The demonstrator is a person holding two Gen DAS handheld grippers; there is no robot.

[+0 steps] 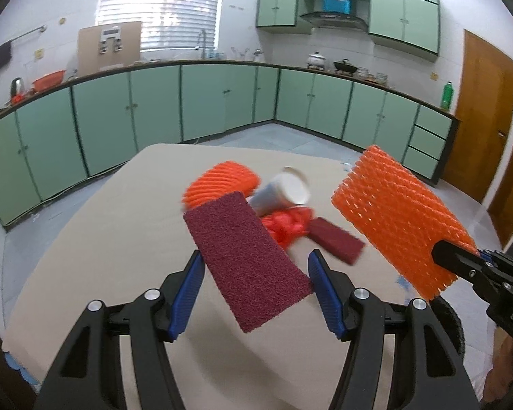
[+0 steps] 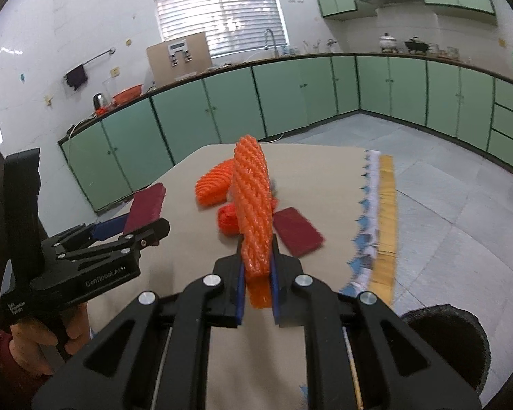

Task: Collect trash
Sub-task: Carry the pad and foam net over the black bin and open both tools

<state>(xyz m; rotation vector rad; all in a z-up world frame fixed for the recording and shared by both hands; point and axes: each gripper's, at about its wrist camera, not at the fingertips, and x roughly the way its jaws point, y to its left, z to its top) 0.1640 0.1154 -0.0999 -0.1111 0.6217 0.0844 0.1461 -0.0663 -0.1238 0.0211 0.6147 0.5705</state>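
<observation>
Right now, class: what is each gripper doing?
Left gripper: shut on the maroon pad, lifted.
Right gripper: shut on the orange net, held upright.

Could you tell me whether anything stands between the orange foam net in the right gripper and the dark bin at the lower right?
Nothing visible does. The right gripper holds the orange foam net above the table, and the dark bin sits just past the table's near right edge, its opening uncovered.
</observation>
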